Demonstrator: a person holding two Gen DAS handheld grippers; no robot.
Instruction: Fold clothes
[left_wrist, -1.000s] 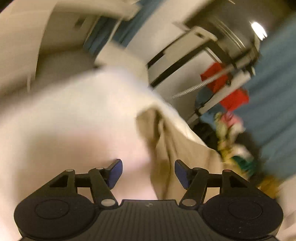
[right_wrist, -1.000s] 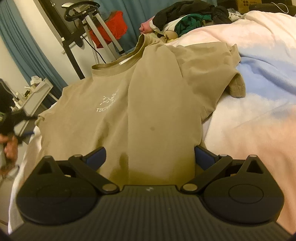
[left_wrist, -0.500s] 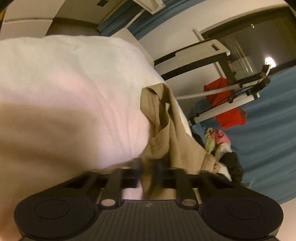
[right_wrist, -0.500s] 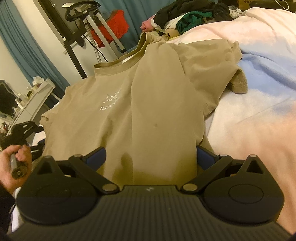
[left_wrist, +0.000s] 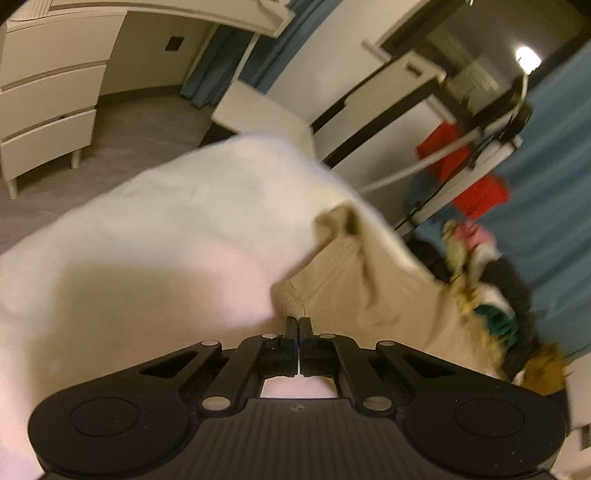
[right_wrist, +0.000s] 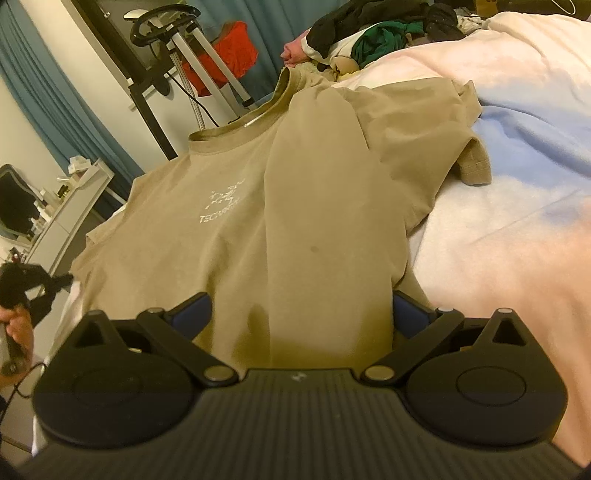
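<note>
Now, left tongs (left_wrist: 297, 325): pressed together on the tan T-shirt (right_wrist: 280, 206) sleeve hem, ready to fold.
Right tongs (right_wrist: 299, 314): spread wide over the bottom hem, gripping nothing, likely pinning it.
T-shirt: flat on the bed (right_wrist: 517, 229), one side already folded inward.

A bed (right_wrist: 498, 229) with a pale pink-and-blue cover carries everything. A tan T-shirt (right_wrist: 295, 206) lies spread on it — front up. Near the far end sits a heap of clothes (right_wrist: 376, 33) — dark, green, white.
</note>
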